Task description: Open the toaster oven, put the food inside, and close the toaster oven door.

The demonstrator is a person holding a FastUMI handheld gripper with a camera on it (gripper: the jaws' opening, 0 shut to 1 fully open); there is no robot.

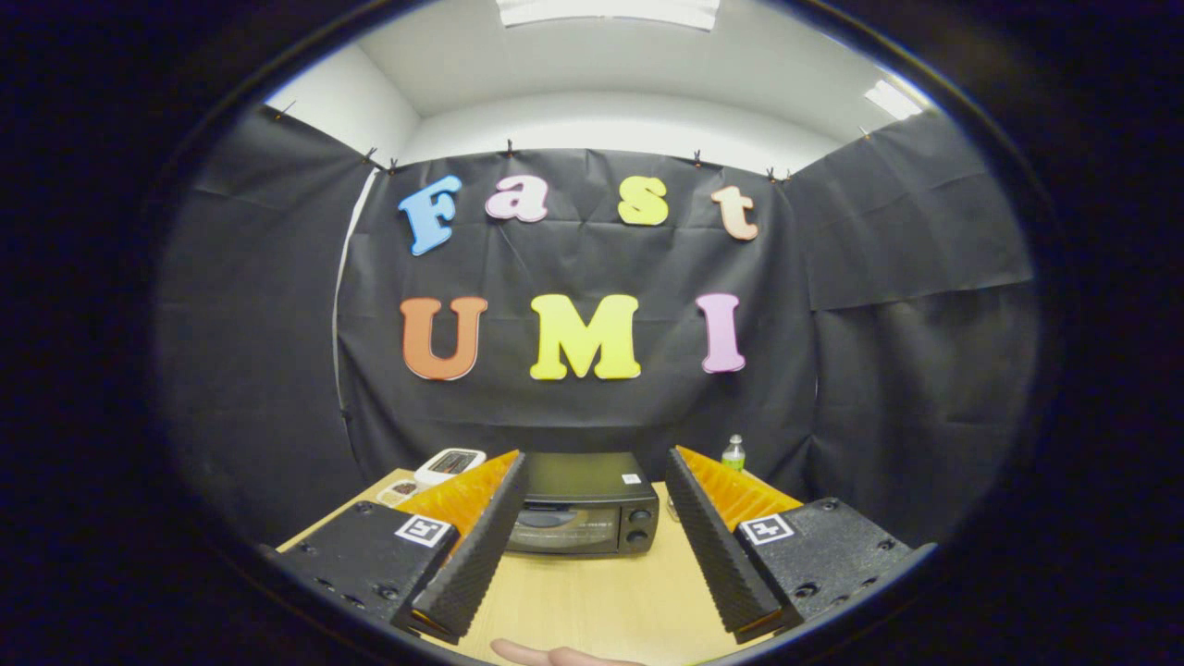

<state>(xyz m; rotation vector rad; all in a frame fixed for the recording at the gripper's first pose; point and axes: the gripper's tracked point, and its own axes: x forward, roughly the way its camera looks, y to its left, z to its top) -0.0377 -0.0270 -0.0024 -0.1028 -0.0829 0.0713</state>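
Black cloth walls close off the booth on three sides, and a light wooden tabletop (592, 592) sits at the bottom of the scene. At the tabletop's far edge, against the back cloth, stands the toaster oven (583, 507), a dark boxy appliance with its glass door shut and two knobs at its right side. It shows between the two fingers and well beyond them.

The tool (592, 555) is released: its ribbed black fingers stand wide apart with nothing between them but bare wood.

Judging by its look, the oven is rigid and heavy enough to stay put under a gentle pull, though a sharp tug might slide it on the smooth wood. Its door likely hinges at the bottom, so the hold belongs on the handle along the door's top edge, which is too small here to make out clearly.

Near the far left corner lies a small white device (450, 463); a plastic bottle (733, 452) stands toward the far right. A fingertip (555, 655) shows at the near edge. No food can be made out. Nothing blocks the straight path to the door.
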